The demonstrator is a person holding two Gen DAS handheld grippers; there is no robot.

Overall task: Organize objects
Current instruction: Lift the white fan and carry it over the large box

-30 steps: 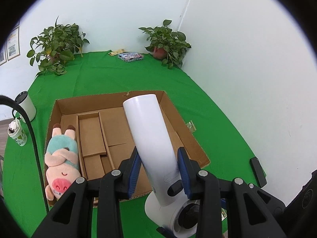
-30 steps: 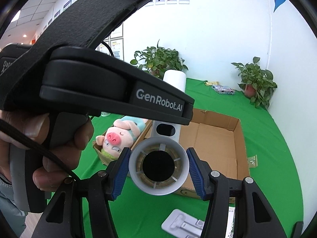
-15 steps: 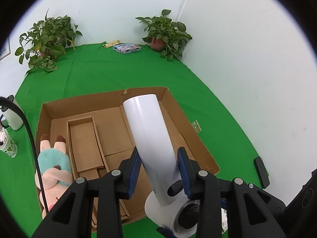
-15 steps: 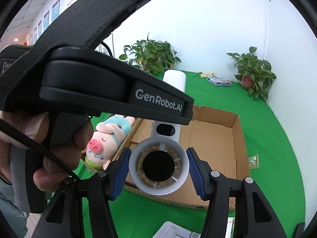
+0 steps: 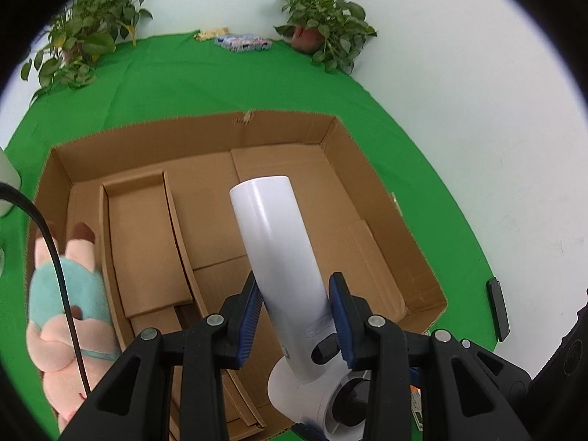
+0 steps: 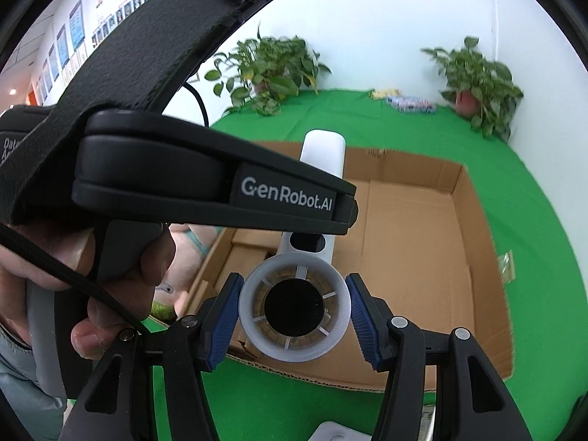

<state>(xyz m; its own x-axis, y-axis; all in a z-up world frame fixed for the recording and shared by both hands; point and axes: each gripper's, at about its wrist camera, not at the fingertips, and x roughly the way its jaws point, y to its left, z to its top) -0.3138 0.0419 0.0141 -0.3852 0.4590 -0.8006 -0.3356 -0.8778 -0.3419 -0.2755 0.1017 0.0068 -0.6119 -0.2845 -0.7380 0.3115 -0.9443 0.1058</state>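
Note:
Both grippers hold one white hair dryer above an open cardboard box (image 5: 371, 180). My left gripper (image 5: 296, 318) is shut on the dryer's white handle (image 5: 275, 242), which points forward over the box floor. My right gripper (image 6: 293, 314) is shut on the dryer's round barrel end (image 6: 294, 347), whose dark centre faces the camera. The left gripper's black body (image 6: 205, 180) fills the left of the right wrist view. A pink and teal plush pig (image 5: 66, 316) lies at the box's left edge, partly hidden by a black cable (image 5: 55, 253).
Cardboard dividers (image 5: 147, 242) stand in the box's left half. The box sits on a green cloth (image 5: 183, 84). Two potted plants (image 5: 323, 25) and a small packet (image 5: 242, 41) stand at the back. A black phone (image 5: 498, 308) lies right of the box.
Both grippers have carried the hair dryer forward and lower over the box. The box looks larger and the pig has slid to the left edge of the views.

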